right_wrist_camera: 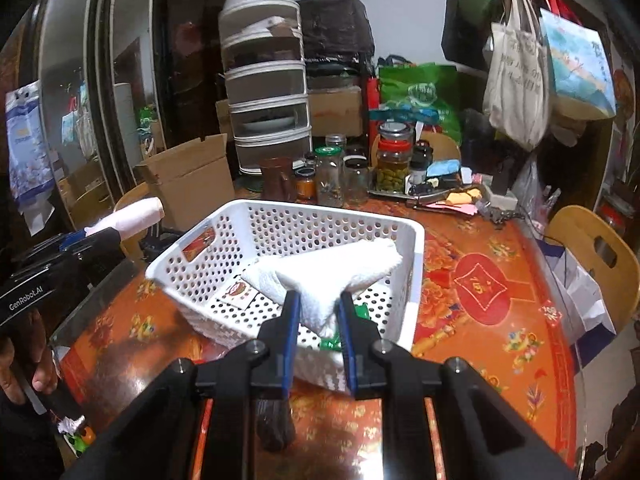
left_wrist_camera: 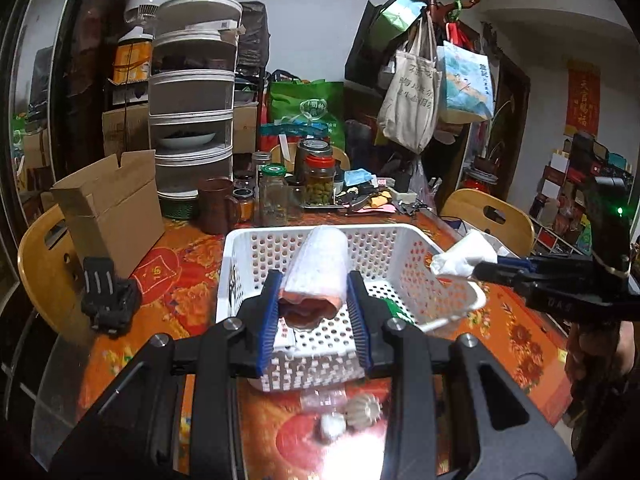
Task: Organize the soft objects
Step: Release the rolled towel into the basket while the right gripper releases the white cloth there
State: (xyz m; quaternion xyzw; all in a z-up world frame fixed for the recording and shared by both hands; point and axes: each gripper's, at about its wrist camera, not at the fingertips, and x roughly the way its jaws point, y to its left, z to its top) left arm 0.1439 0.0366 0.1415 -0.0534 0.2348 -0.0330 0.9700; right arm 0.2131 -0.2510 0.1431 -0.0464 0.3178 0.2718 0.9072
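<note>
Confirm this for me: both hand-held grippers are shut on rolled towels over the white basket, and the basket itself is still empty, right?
Not quite. The left hand-held gripper is shut on a pink rolled towel and the right hand-held gripper on a white towel, both over the white basket. But the basket is not empty: the right wrist view shows a small packet on its floor.

Your left gripper's (left_wrist_camera: 316,312) arms cover the near wall of the white basket (left_wrist_camera: 240,248), and the rolled pink towel (left_wrist_camera: 316,268) hides part of its floor. Below the basket, a ribbed, gear-like thing (left_wrist_camera: 362,410) and a white lump (left_wrist_camera: 332,428) are too blurred to name. In the right wrist view, your folded white cloth (right_wrist_camera: 340,276) hides most of a green packet (right_wrist_camera: 332,343), possibly a wrapper. A dark brush-like tip (right_wrist_camera: 274,428) sits half hidden between the right gripper's (right_wrist_camera: 318,328) arms.
</note>
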